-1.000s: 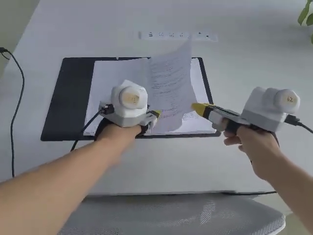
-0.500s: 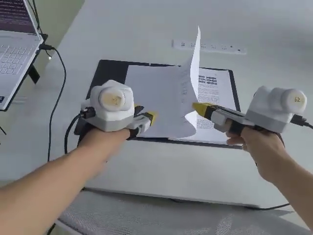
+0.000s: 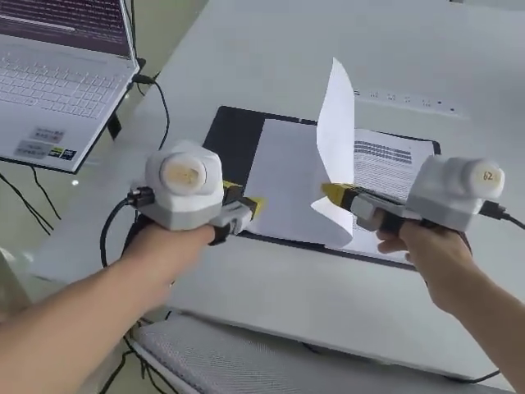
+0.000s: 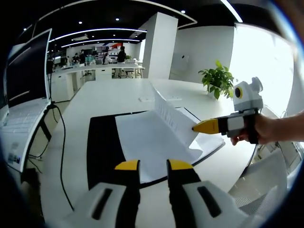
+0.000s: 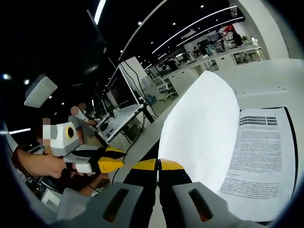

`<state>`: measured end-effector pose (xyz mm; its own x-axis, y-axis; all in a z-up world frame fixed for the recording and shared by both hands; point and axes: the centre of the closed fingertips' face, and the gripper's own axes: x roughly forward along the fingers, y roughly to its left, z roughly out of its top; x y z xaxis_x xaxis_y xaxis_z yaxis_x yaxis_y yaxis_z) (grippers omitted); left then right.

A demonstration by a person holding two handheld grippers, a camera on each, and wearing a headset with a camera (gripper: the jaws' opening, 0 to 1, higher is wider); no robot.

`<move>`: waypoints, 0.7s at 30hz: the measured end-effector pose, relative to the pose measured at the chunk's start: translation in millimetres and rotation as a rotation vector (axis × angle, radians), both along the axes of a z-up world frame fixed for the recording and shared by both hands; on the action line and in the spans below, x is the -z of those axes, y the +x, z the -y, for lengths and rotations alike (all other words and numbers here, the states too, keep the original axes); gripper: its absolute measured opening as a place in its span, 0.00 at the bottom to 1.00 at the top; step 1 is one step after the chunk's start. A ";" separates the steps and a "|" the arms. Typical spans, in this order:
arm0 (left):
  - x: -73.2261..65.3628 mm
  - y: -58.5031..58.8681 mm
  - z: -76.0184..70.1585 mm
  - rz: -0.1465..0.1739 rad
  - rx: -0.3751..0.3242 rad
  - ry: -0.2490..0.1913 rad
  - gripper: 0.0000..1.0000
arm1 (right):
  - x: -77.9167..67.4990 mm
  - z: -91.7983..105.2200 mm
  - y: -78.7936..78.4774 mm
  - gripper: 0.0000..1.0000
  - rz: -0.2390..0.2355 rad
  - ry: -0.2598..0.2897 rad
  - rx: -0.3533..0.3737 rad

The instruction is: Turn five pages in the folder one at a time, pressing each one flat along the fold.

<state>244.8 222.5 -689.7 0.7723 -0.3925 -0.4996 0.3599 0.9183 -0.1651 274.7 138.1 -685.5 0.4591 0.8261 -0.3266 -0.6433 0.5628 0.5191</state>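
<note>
A black folder (image 3: pixel 230 135) lies open on the white table, a blank-backed sheet (image 3: pixel 283 172) on its left side and a printed sheet (image 3: pixel 394 164) on its right. One page (image 3: pixel 336 123) stands nearly upright over the fold. My right gripper (image 3: pixel 330 193) is shut on that page's lower corner, and the page (image 5: pixel 199 123) rises straight from its closed jaws (image 5: pixel 157 165). My left gripper (image 3: pixel 246 207) hovers at the folder's front edge, left of the lifted page. Its jaws (image 4: pixel 153 165) are slightly apart with nothing between them, facing the folder (image 4: pixel 99 147) and the page (image 4: pixel 171 114).
An open laptop (image 3: pixel 57 74) sits at the far left with black cables (image 3: pixel 115 230) running off it. A power strip (image 3: pixel 402 100) lies behind the folder. A mesh chair back (image 3: pixel 246 361) is below the table edge. A potted plant (image 4: pixel 216 80) stands far off.
The right gripper has swung the held page from leaning right to nearly upright over the fold. The left gripper has come off the left sheet towards the folder's front edge. The head camera has panned left.
</note>
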 end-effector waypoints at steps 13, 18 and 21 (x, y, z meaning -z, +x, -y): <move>-3.3 -20.3 -38.8 -0.011 -0.056 -0.008 0.20 | 33.2 -50.5 -1.3 0.00 -0.059 -0.076 -0.062; -1.7 -28.7 -47.6 -0.020 -0.070 -0.016 0.20 | 52.6 -73.2 -5.1 0.00 -0.089 -0.113 -0.107; 0.7 -32.4 -54.0 -0.025 -0.083 -0.018 0.19 | 62.9 -82.3 -6.3 0.00 -0.100 -0.140 -0.126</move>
<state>212.4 276.5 -690.4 0.7900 -0.3369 -0.5123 0.2786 0.9415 -0.1895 268.4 220.4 -748.4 0.3148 0.8181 -0.4814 -0.6623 0.5526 0.5060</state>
